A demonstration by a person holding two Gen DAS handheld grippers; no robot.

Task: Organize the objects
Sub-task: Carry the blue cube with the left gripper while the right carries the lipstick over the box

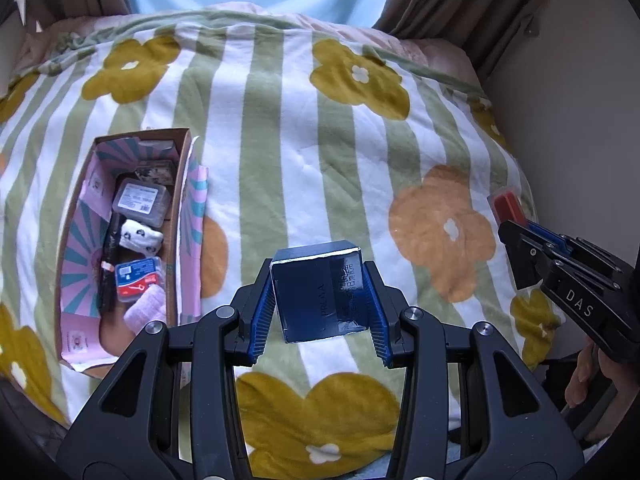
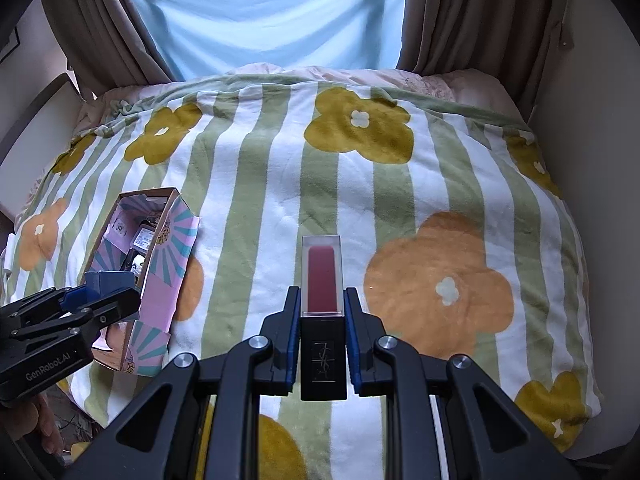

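My left gripper [image 1: 320, 312] is shut on a dark blue box [image 1: 320, 292], held above the flowered blanket [image 1: 304, 160]. The same box [image 2: 108, 282] shows in the right wrist view, over the near end of the cardboard box, in the left gripper [image 2: 100, 292]. My right gripper [image 2: 323, 320] is shut on a lip gloss tube [image 2: 323, 280] with a clear red top and black cap. In the left wrist view that red tube [image 1: 507, 206] sticks out of the right gripper [image 1: 520, 224] at the right edge. An open cardboard box [image 1: 182, 216] with pink lining lies to the left, holding several small items.
The cardboard box [image 2: 166, 264] contains a clear plastic case [image 1: 140, 200], a rolled white sock [image 1: 142, 236], a blue packet [image 1: 138, 276] and a pink cloth [image 1: 146, 312]. Brown curtains [image 2: 460, 20] and a light blue sheet [image 2: 272, 12] hang behind the bed. A wall runs along the right.
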